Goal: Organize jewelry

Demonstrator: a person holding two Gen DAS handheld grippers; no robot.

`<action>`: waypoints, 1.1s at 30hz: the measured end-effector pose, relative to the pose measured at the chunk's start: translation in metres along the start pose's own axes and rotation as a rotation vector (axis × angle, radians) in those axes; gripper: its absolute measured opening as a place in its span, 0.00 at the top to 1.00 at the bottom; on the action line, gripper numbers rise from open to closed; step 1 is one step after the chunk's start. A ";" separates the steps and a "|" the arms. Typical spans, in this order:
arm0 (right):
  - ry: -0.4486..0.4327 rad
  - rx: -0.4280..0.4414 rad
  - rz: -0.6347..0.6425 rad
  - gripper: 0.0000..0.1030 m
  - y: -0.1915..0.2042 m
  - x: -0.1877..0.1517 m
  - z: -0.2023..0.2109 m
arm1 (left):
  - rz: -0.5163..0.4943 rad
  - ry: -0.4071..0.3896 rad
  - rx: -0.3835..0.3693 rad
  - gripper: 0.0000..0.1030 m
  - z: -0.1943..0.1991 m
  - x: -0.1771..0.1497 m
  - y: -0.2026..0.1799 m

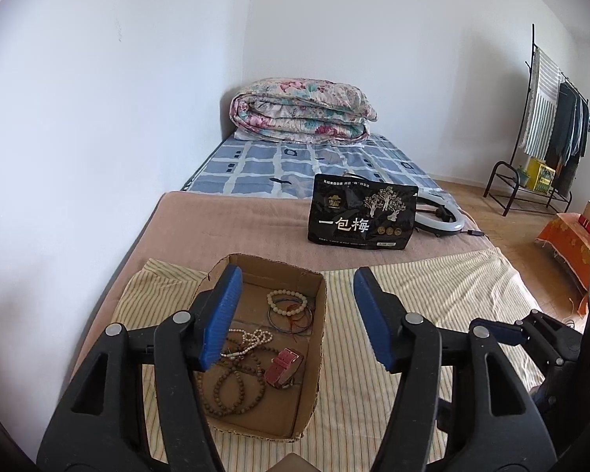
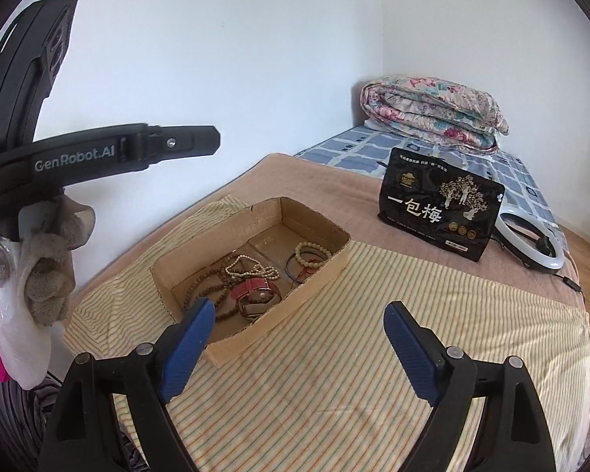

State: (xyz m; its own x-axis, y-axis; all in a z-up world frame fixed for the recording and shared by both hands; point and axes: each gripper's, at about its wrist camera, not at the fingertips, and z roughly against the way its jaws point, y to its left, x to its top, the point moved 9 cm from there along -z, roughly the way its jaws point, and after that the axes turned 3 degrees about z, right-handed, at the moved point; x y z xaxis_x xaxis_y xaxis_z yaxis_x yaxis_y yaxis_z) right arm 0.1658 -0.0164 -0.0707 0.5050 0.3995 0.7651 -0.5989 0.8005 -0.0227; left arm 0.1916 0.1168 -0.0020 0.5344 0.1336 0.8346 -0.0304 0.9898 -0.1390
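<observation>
A shallow cardboard box (image 1: 318,338) (image 2: 326,271) lies on a striped cloth on the bed. It holds a cream bead bracelet (image 1: 287,302) (image 2: 312,251), thin bangles (image 1: 291,320), a white bead necklace (image 1: 251,340) (image 2: 251,269), a brown bead string (image 1: 236,387) (image 2: 204,295) and a red-strapped watch (image 1: 283,365) (image 2: 255,291). My left gripper (image 1: 295,318) is open and empty, above the box's right side. My right gripper (image 2: 299,350) is open and empty over the cloth, just in front of the box.
A black snack bag (image 1: 362,212) (image 2: 440,212) stands behind the box, a ring light (image 2: 531,244) beside it. A folded floral quilt (image 1: 303,110) lies at the bed's far end. A clothes rack (image 1: 550,126) stands on the right. The white wall runs along the bed's left.
</observation>
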 end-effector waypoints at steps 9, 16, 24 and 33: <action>-0.087 -0.059 -0.049 0.00 -0.029 0.008 0.032 | -0.010 -0.028 0.035 0.11 0.033 -0.011 -0.012; -0.121 -0.088 -0.079 0.00 -0.044 0.012 0.039 | -0.070 -0.039 0.065 0.00 0.039 -0.016 -0.028; -0.115 -0.111 -0.107 0.00 -0.059 0.009 0.038 | -0.087 -0.012 0.090 0.00 0.028 -0.025 -0.033; -0.116 -0.133 -0.133 0.00 -0.068 0.005 0.042 | -0.068 0.018 0.075 0.00 0.022 -0.030 -0.031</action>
State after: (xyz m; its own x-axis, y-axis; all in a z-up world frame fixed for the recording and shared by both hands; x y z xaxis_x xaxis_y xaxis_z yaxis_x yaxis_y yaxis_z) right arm 0.1832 -0.0876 -0.0382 0.4944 0.2380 0.8360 -0.4403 0.8978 0.0048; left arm 0.1575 0.0834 -0.0111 0.5526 0.0661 0.8308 -0.0567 0.9975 -0.0416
